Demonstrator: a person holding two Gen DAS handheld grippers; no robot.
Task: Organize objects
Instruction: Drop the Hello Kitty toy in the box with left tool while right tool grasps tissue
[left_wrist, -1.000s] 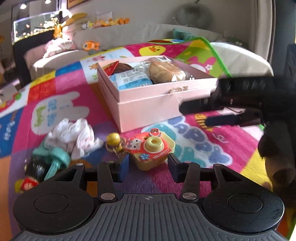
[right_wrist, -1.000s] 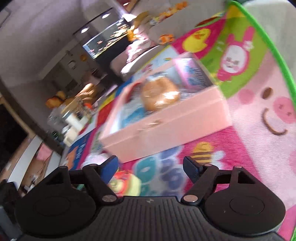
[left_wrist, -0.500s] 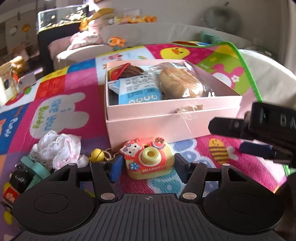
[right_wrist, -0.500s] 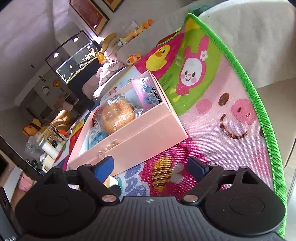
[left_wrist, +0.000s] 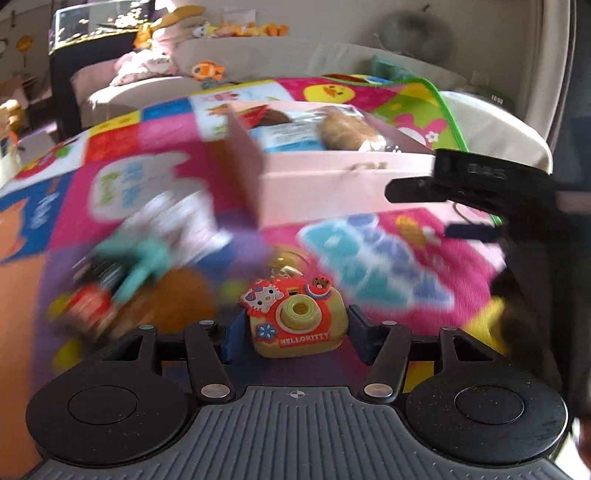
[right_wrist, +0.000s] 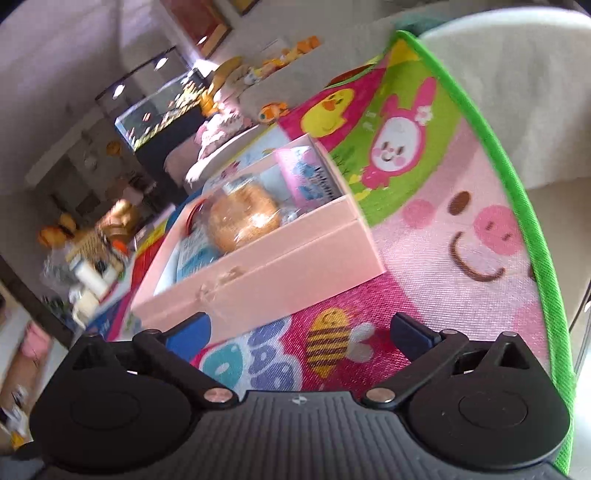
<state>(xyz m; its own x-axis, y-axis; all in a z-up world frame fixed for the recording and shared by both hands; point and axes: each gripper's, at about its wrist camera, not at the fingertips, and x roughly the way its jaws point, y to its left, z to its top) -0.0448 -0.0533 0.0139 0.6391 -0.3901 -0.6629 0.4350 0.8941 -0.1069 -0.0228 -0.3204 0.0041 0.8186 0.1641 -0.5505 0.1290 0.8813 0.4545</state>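
Observation:
My left gripper (left_wrist: 295, 332) is shut on a yellow and red Hello Kitty toy camera (left_wrist: 297, 319) and holds it above the colourful play mat (left_wrist: 155, 133). A gold charm (left_wrist: 286, 264) hangs from the camera. The open pink box (left_wrist: 332, 188) with a bread roll (left_wrist: 343, 131) and snack packs lies ahead. My right gripper (right_wrist: 310, 332) is open and empty, low over the mat beside the box's (right_wrist: 280, 266) near wall. It also shows in the left wrist view (left_wrist: 458, 206) at the right.
A blurred heap of a white lace cloth (left_wrist: 177, 218), a teal item (left_wrist: 144, 258) and a small red figure (left_wrist: 86, 302) lies left on the mat. A sofa with plush toys (left_wrist: 207, 70) stands behind. The mat's green edge (right_wrist: 517, 184) runs along the right.
My left gripper has closed on the toy camera and lifted it off the mat, swinging left. My right gripper has shifted slightly nearer the box.

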